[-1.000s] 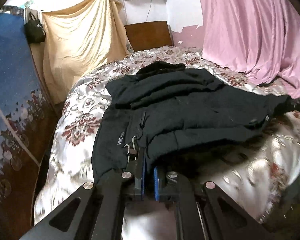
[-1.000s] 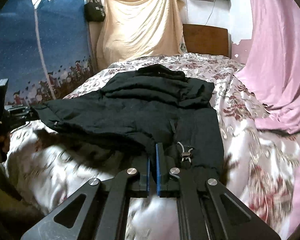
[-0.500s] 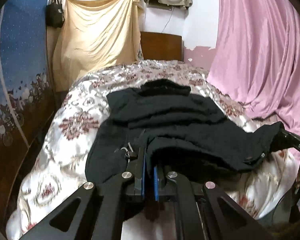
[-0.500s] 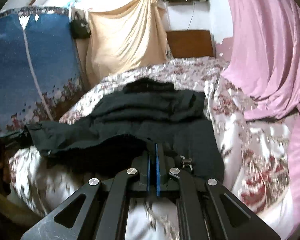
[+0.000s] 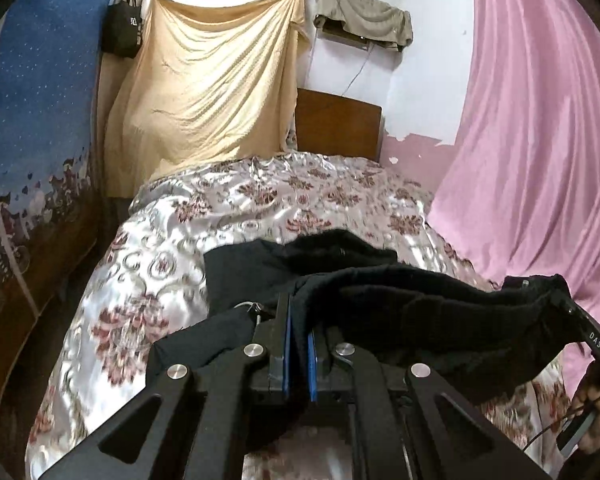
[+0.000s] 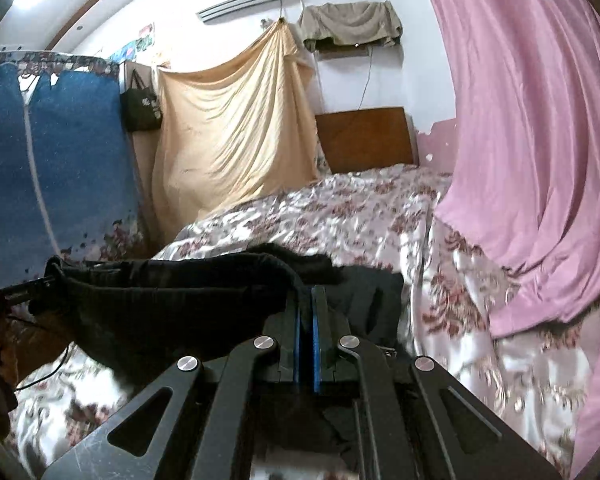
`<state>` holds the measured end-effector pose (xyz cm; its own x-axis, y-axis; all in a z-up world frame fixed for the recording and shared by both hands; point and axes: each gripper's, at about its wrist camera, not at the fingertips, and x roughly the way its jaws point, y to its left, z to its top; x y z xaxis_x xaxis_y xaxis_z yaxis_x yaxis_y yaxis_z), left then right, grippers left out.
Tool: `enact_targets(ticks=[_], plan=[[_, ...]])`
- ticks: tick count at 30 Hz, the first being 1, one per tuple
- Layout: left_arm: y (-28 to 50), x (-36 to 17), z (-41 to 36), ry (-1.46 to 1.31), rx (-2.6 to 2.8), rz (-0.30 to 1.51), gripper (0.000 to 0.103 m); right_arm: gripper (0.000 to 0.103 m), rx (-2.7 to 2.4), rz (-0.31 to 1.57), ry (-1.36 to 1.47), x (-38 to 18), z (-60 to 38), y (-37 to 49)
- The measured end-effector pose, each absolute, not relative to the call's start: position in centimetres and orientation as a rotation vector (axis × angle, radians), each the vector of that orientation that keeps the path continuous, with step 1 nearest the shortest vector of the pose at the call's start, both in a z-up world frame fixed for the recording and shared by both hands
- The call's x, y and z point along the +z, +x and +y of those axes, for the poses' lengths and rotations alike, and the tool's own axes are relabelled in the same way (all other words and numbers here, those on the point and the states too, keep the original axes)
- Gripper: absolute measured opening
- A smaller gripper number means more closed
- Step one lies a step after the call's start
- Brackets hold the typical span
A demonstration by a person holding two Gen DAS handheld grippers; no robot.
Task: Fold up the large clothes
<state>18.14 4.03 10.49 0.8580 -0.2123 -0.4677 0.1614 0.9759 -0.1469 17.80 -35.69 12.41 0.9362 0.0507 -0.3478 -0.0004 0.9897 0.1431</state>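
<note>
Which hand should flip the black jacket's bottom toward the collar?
Neither alone: the left gripper and right gripper each pinch a corner of the black jacket, so together.

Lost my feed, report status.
Left tongs and right tongs both shut on black jacket. Its near edge off the bed. Nothing in the way.
</note>
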Motion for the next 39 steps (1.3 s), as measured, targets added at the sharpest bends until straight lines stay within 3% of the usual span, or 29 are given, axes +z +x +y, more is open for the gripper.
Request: enact_targets(ticks=[16,26,39], plan=[[35.1,11.6,2.7,-0.068,-0.147,0.459,0.007,0.004,-0.011,0.368,0.126,14.6,-36.8,37.6],[42.6,9.4,2.4,-0.026,-0.119,0.498,0.007,0.004,-0.029,0.457,0.046,12.5,-36.0,48.5],[49.5,4.0,1.8,-0.041,-0.079,0.658,0.007,0.004,-0.066,0.567,-0.021,7.4,-35.6,56.1]])
